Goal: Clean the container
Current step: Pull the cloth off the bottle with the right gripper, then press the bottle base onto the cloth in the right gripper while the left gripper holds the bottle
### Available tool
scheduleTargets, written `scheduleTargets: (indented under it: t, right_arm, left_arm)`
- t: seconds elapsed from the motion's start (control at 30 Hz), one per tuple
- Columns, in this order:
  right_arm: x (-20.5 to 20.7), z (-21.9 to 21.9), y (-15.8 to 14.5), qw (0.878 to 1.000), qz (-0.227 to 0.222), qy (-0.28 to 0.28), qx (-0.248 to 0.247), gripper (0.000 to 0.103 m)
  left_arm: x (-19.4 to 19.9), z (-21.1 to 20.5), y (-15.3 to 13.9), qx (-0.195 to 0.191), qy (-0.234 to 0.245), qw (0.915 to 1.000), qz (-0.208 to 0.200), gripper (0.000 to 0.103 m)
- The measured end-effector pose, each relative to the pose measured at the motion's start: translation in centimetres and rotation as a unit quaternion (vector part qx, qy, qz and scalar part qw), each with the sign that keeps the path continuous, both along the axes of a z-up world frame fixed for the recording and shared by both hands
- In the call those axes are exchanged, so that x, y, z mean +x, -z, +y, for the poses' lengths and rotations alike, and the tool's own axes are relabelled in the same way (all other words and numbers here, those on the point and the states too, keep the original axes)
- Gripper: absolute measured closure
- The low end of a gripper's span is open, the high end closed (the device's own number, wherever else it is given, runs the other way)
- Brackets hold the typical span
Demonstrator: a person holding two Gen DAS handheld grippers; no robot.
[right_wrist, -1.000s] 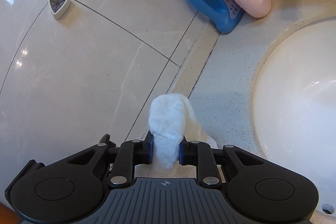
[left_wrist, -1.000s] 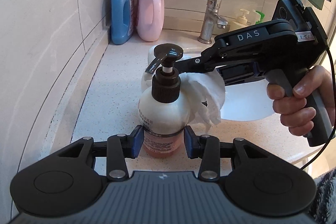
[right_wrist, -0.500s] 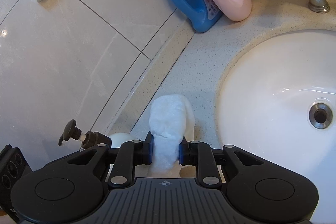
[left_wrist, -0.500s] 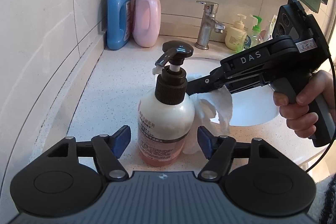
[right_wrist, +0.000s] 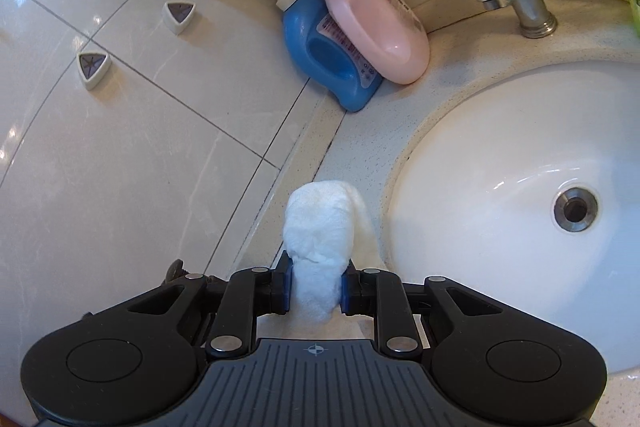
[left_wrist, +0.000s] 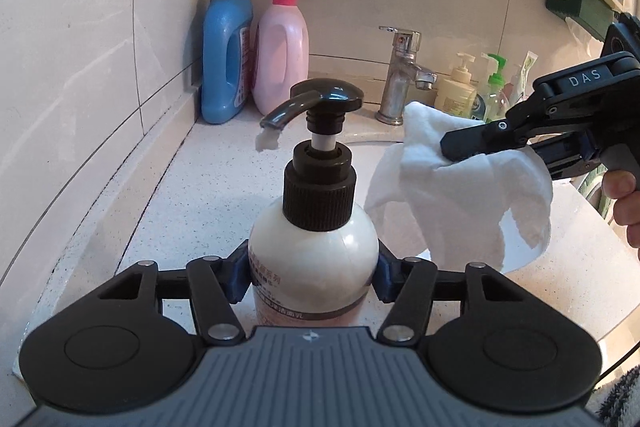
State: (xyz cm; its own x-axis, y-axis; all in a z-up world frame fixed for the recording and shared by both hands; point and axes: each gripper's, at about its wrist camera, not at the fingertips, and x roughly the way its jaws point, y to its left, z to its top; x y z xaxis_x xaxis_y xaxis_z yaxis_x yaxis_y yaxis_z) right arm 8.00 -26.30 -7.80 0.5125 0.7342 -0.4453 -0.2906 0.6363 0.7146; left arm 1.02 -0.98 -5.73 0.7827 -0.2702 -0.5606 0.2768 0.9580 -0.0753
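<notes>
My left gripper (left_wrist: 314, 277) has just closed onto the pump bottle (left_wrist: 314, 247). My right gripper (right_wrist: 316, 293) pinches the white cloth (right_wrist: 318, 247) clear of the bottle.

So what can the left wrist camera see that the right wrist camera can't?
Only the left view shows the white pump bottle whole, the left gripper shut on it, and a hand.

Only the right view shows the sink drain and two triangular wall pieces.

Both show the white cloth in the right gripper, the blue bottle, pink bottle and faucet.

Right gripper (right_wrist: 316, 289) clamps white cloth (right_wrist: 318, 231) beside sink (right_wrist: 480, 155).
</notes>
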Motion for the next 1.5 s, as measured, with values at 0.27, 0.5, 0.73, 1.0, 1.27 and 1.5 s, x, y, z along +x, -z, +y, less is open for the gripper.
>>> scheduleTargets:
  t: [0.27,0.5,0.73,1.0,1.27,1.5]
  right_arm:
    - [-1.0,-1.3,0.7,0.999,-0.017,0.039,-0.004,0.079]
    - [-4.1,2.6,0.1,0.97,-0.161,-0.012,-0.18,0.079]
    - [-6.0,6.2,1.0,0.927,-0.257,-0.037,-0.271,0.079]
    - [-6.1,8.0,0.7,0.916,-0.292,-0.043,-0.272,0.079]
    - [-6.7,9.8,1.2,0.905,-0.322,-0.08,-0.267,0.079]
    - [-6.6,9.5,1.0,0.915,-0.327,-0.039,-0.235,0.079]
  left_arm:
    - [0.6,-0.4,-2.7,-0.005,0.0,0.9998,-0.021,0.038]
    - [2.6,-1.0,-5.9,-0.015,0.007,0.9995,-0.026,0.038]
    - [3.5,-2.1,-8.1,-0.014,0.03,0.9989,-0.034,0.038]
    - [3.9,-2.3,-8.8,-0.041,0.04,0.9978,-0.034,0.038]
    - [3.8,-1.9,-9.7,-0.067,0.054,0.9958,-0.031,0.038]
    - [3.4,-2.1,-9.8,-0.061,0.066,0.9953,-0.035,0.038]
